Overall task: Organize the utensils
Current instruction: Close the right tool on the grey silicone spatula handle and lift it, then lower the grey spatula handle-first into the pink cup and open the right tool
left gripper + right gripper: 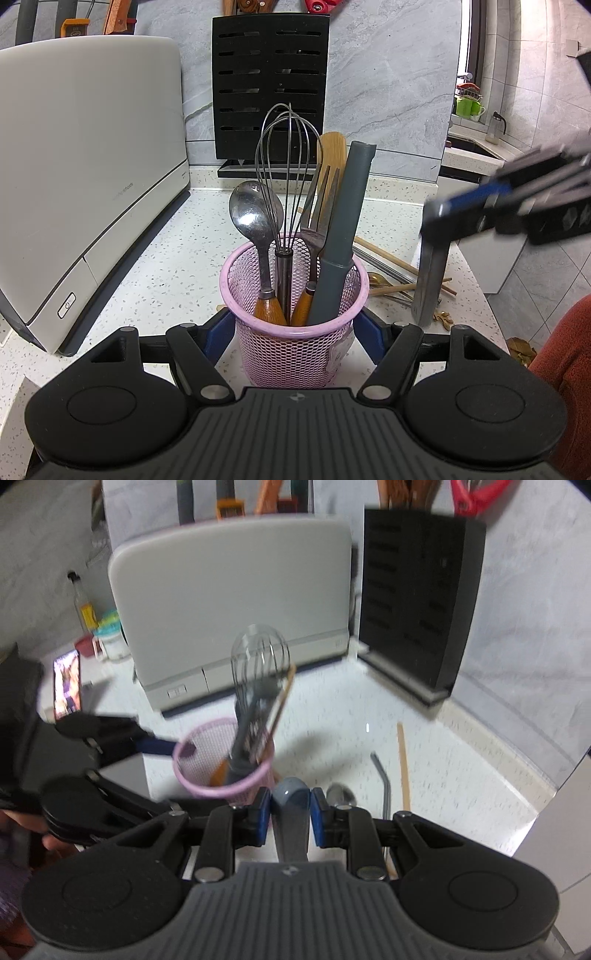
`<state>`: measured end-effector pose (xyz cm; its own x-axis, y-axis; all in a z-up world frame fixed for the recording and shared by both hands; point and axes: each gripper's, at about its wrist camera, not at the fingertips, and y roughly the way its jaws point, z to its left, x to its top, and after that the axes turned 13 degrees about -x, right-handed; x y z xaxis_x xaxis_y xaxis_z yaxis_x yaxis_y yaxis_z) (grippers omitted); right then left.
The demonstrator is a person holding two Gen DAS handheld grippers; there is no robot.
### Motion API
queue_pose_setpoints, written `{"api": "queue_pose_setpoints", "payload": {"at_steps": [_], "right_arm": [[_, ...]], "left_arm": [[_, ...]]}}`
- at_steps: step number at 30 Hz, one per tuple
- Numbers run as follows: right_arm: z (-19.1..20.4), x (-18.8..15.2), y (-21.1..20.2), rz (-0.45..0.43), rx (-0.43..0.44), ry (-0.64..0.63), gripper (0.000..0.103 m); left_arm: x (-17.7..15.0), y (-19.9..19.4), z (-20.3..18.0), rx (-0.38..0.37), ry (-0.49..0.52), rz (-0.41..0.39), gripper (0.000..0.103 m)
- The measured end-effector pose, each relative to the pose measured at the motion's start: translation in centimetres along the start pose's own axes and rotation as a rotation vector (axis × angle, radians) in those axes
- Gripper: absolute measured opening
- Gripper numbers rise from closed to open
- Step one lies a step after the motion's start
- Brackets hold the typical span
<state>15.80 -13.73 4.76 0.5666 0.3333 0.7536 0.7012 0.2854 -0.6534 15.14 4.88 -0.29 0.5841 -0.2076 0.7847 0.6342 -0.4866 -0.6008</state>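
Note:
A pink mesh cup [295, 343] stands on the speckled counter with my left gripper [293, 334] shut on it, one blue pad on each side. Upright in it are a spoon [255, 218], a wire whisk [286, 162], a fork [321, 218], a wooden spatula [332, 147] and a grey sheathed utensil [343, 236]. My right gripper [290, 805] is shut on a long grey utensil [290, 797]. In the left wrist view this gripper [436, 221] is raised to the right of the cup, and the grey utensil [430, 280] hangs down from it. The right wrist view is blurred.
Chopsticks [391, 258], a metal straw [384, 779] and a metal spoon [340, 794] lie on the counter right of the cup. A white appliance [85, 177] stands to the left and a black slotted block [269, 85] behind. A person's red sleeve [565, 369] is at the right edge.

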Motion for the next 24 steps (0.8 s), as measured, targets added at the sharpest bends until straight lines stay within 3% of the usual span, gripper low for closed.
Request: {"api": "queue_pose_setpoints", "payload": {"at_steps": [12, 24], "right_arm": [[1.8, 3.7, -4.6, -0.239, 0.081, 0.022, 0.021], [3.1, 3.3, 0.7, -0.177, 0.163, 0.113, 0.021]], "left_arm": [[0.0, 0.0, 0.0, -0.001, -0.001, 0.001, 0.082], [-0.1, 0.0, 0.0, -0.001, -0.005, 0.004, 0.082]]}}
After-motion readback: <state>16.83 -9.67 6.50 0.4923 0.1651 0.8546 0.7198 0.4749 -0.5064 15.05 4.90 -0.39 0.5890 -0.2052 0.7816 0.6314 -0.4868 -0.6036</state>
